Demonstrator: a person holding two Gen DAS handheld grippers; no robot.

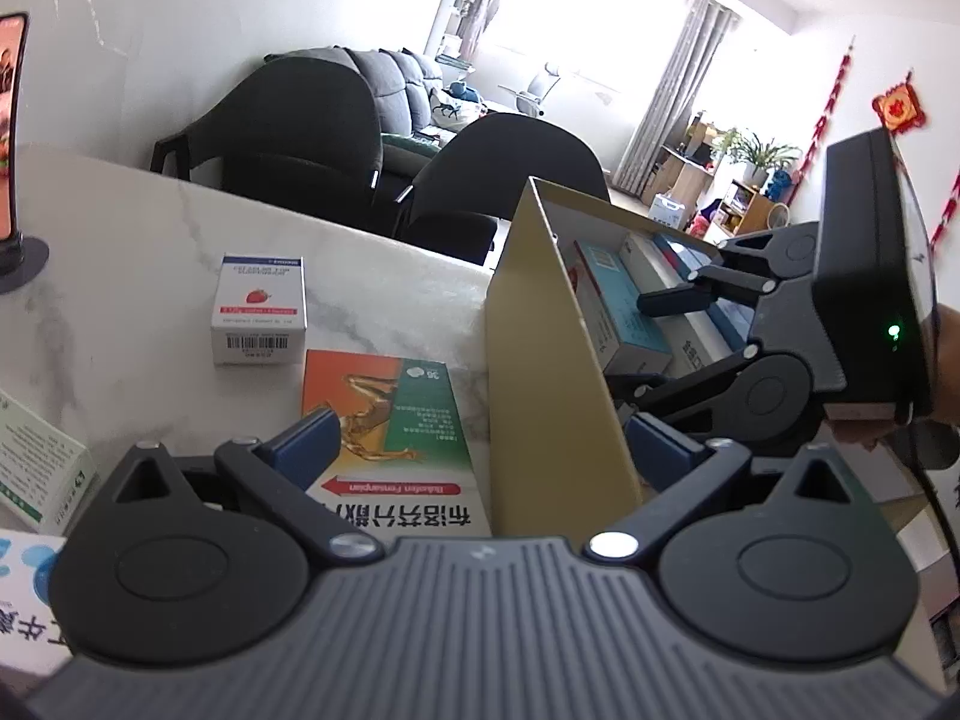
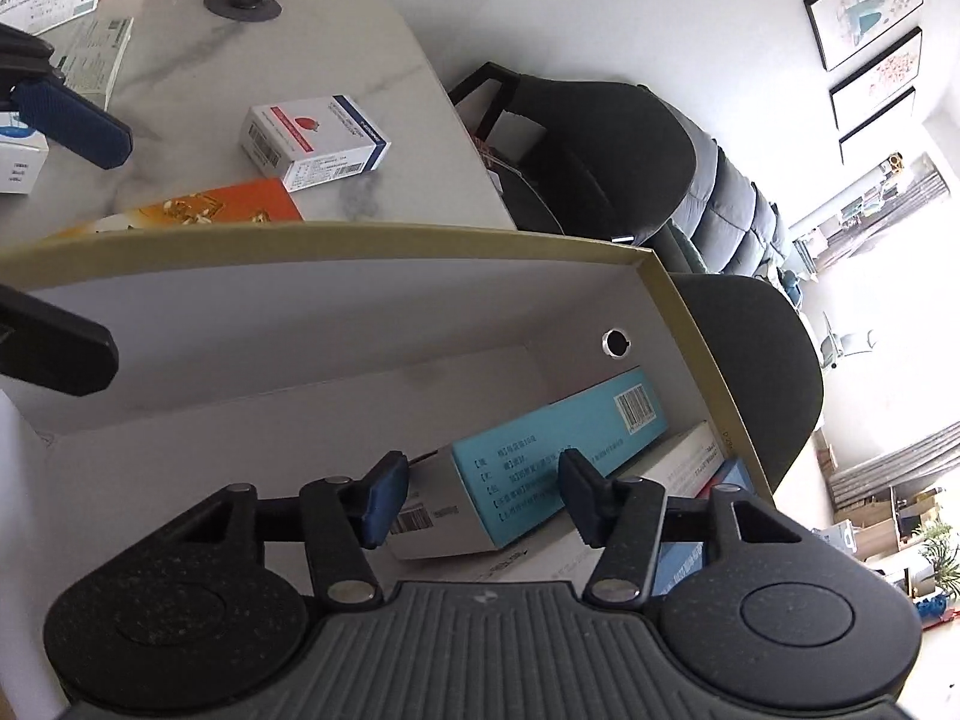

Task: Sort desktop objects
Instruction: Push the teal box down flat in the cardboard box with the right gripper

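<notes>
The right hand-held gripper [image 2: 477,498], jaws half-spread astride the teal box [image 2: 540,450] inside the carton [image 2: 360,237], could snag it on withdrawal, while the spread left hand-held gripper [image 1: 480,450] straddling the carton's wall may tip it at the orange box [image 1: 384,420] at nine o'clock.

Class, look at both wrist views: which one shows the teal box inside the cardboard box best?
The right wrist view: the teal box lies close, its printed side and barcode plain. The left wrist view shows only part of it, behind the cardboard box's wall.
</notes>
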